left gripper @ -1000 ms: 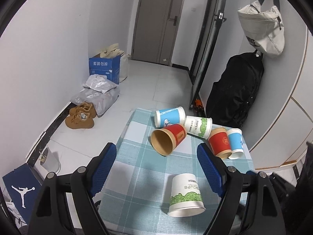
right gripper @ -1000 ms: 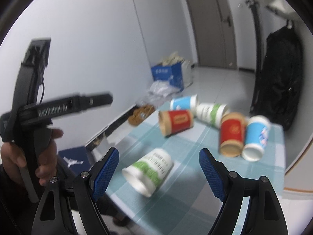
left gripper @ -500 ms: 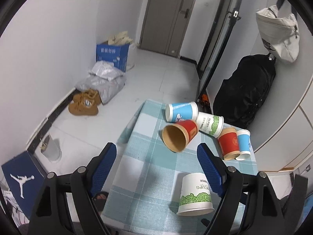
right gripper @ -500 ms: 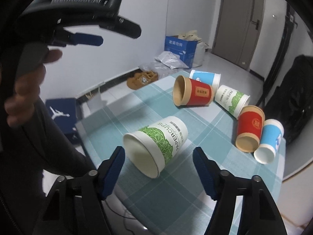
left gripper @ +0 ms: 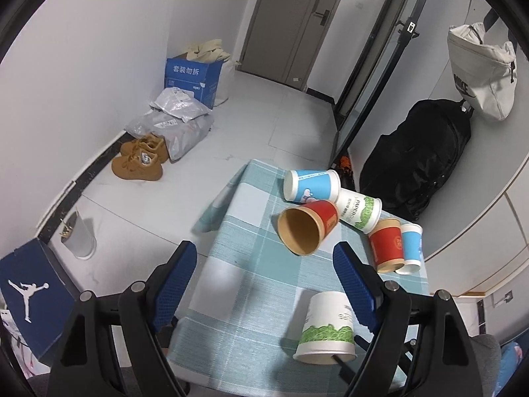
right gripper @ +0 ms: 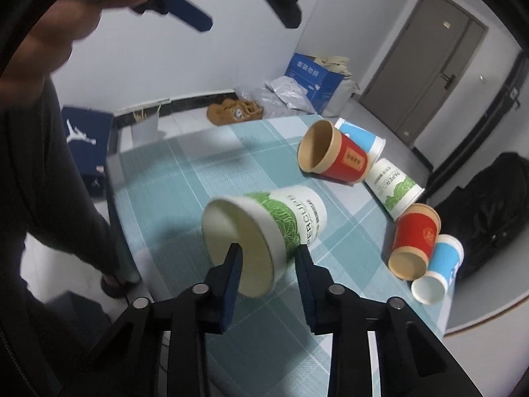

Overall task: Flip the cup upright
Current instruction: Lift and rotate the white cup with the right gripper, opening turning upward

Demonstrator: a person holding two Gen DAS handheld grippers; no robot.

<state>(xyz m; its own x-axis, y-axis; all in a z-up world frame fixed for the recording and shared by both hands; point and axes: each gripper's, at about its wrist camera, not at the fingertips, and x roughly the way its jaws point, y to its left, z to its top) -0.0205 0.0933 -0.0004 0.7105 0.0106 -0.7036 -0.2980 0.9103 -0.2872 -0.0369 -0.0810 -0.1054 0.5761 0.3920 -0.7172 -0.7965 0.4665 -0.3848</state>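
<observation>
Tan boots [left gripper: 140, 162], blue box [left gripper: 192, 77], black backpack [left gripper: 416, 158], possibly luggage.

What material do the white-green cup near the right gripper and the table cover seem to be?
White-green cup: probably paper, matte, with a rolled rim and "PAPER CUP" printed on it. Table cover: looks like woven fabric, a matte teal-white check that hangs in soft folds at the far corner.

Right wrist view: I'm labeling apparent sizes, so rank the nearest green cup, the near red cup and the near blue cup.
1. Green cup, nearest the camera
2. Red cup
3. Blue cup
</observation>
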